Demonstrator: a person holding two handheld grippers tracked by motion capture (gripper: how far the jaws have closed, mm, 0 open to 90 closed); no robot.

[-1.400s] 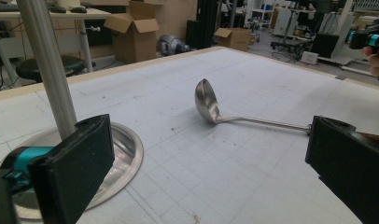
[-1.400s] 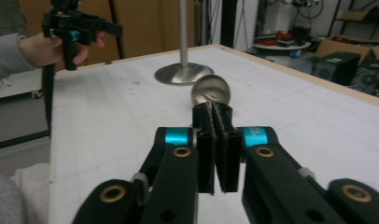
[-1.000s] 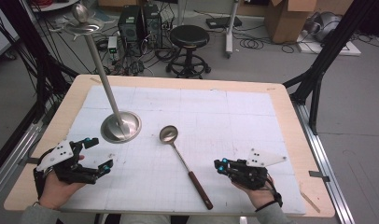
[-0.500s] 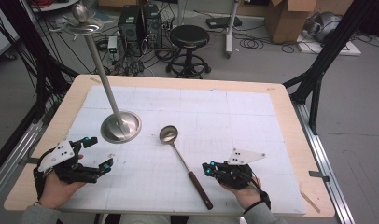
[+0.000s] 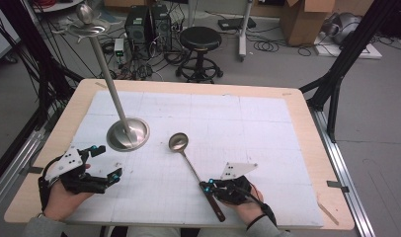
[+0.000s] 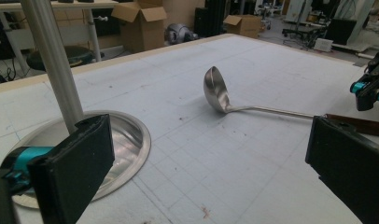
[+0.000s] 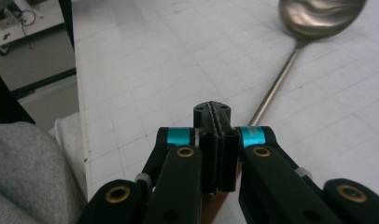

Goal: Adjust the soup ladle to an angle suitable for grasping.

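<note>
Overhead: right gripper [image 5: 206, 187] pressed shut, tips at the brown handle of the long steel ladle [image 5: 179, 142]. Left gripper [image 5: 103, 163] spread wide, empty, near the tall steel stand [image 5: 128, 133]. Left gripper view: ladle bowl ahead between the parted jaws. Right gripper view: jaws together, ladle shaft just beyond the tips.

Black stool [image 5: 200, 38], cardboard boxes [image 5: 302, 19]

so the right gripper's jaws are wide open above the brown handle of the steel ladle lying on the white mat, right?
Not quite: the right gripper has its jaws shut, pads pressed together, as the right gripper view shows. It does sit above the brown handle of the steel ladle on the white mat.
</note>
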